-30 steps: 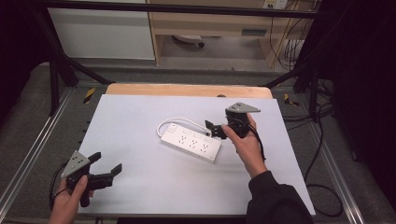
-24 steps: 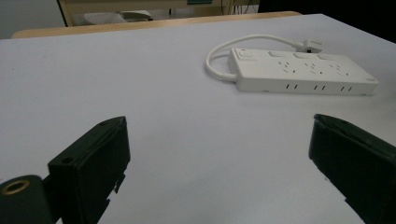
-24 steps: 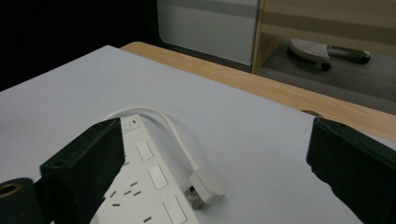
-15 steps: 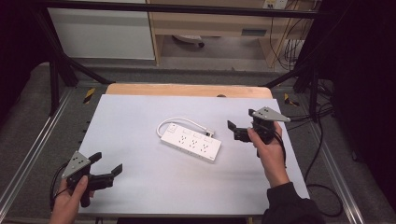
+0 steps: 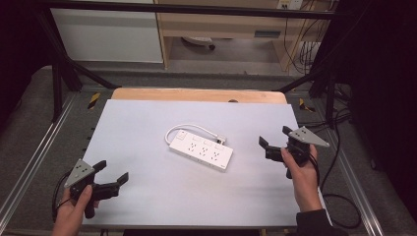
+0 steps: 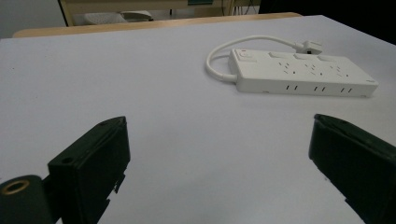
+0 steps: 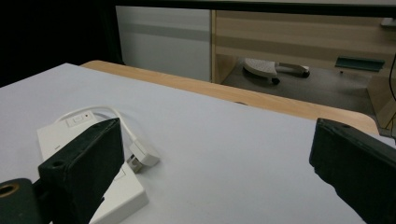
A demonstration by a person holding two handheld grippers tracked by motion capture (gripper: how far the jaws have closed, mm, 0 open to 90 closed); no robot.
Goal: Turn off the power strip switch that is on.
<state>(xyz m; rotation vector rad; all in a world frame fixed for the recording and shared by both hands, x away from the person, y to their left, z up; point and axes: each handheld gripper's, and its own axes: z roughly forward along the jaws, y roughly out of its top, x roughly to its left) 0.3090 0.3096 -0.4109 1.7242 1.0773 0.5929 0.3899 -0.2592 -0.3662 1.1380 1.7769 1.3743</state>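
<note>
The strip point(image 5: 201, 149) lay flat near the middle of the table point(image 5: 147, 123), a bit toward the far edge and right of centre, sockets up, long side angled from far-left to near-right. Its short cord point(image 5: 189, 128) looped off the far-left end and curved along the far side; the plug point(image 5: 221, 139) rested on the surface at the strip's far edge, touching or just beside it, not pushed into any socket as far as could be told. In the left gripper view the plug point(image 6: 308, 45) sat behind the strip point(image 6: 301, 73), cord point(image 6: 233, 46) arcing round.

L gripper point(image 5: 112, 173) was at the near-left corner, well apart from the strip, jaws spread wide w/ nothing between them; the left gripper view showed bare table between the jaws. R gripper point(image 5: 275, 139) hovered near the right edge, just beside the strip's near-right end but not touching, jaws also wide and empty. The right gripper view looked past the plug point(image 7: 142, 156) and the strip's end point(image 7: 74, 135) toward the far wooden edge.

Judged progress: the strip looked placed and let go, cord tidy in its loop, both grippers off it. If the job was setting it down or arranging it, that seemed done or nearly. If plugging or moving was meant, no grasp existed yet; a reach and closure would be left.
</note>
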